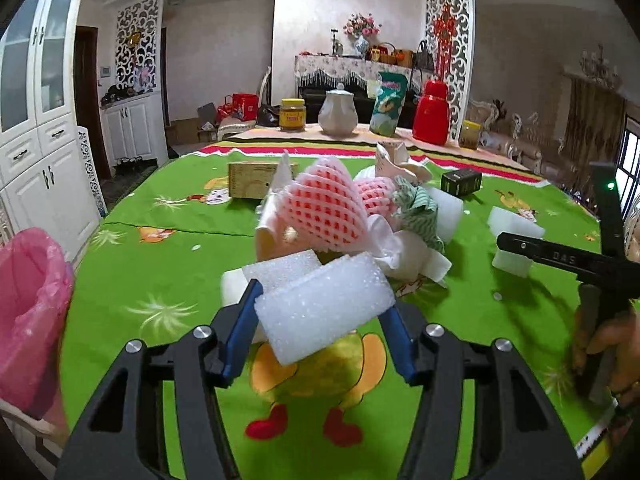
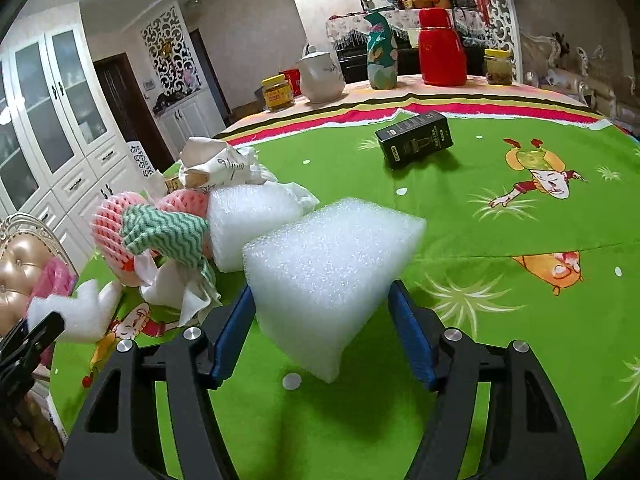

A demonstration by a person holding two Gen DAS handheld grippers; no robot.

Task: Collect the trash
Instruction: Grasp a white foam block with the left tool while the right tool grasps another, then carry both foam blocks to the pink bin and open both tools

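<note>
- Clearly, the collecting is only partly done, judging by how much litter lies on the green tablecloth (image 1: pixel 160 240).
- The left gripper (image 1: pixel 320 316) is clamped on a white foam block (image 1: pixel 324 312), lifted above the cloth and not yet carried to the pink-lined bin (image 1: pixel 28 312) at the table's left edge.
- The right gripper (image 2: pixel 322 312) likewise squeezes its own white foam chunk (image 2: pixel 328 276) between its blue pads (image 2: pixel 412 344), held clear of the table.
- Neither piece is in the bin; what the bin already contains cannot be seen.
- Left to gather, in the central pile: a pink foam fruit net (image 1: pixel 328 204), a second net behind it (image 1: pixel 374 196), a green-striped wrapper (image 2: pixel 164 232), crumpled white paper (image 2: pixel 216 164) and another foam block (image 2: pixel 252 216).
- Further out lie a black carton (image 2: pixel 414 138) and a wooden-looking box (image 1: pixel 252 178); whether these count as trash is uncertain.
- By this reckoning, two drops into the bin come next, then several more pickups.
</note>
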